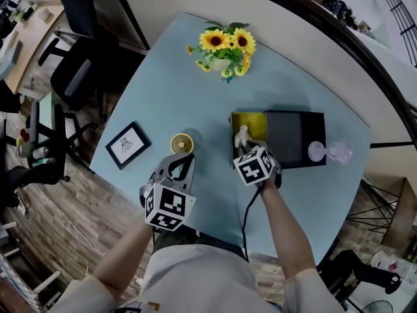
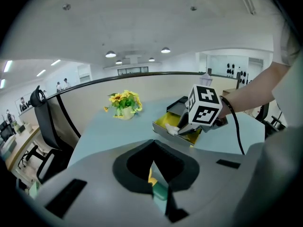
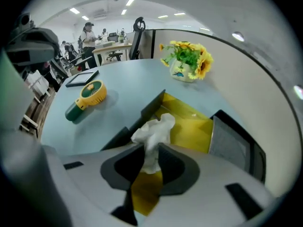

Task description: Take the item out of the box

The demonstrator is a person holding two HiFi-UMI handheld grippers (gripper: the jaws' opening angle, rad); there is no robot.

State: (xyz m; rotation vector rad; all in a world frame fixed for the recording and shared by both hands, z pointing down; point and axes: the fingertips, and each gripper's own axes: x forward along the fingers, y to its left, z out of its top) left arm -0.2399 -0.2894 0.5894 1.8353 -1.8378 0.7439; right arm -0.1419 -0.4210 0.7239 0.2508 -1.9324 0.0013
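A shallow box with a yellow lining lies open in the middle of the light blue table, its black lid folded out to the right. A white crumpled figure stands at the box's near left corner. My right gripper reaches into that corner from the near side. In the right gripper view its pads are shut on the figure's lower part, over the yellow lining. My left gripper hovers to the left of the box with its fingertips together and nothing held.
A yellow and green hand fan lies just beyond the left gripper. A framed picture sits near the table's left edge, a sunflower pot at the far side and a pink glass piece right of the lid. Office chairs stand off to the left.
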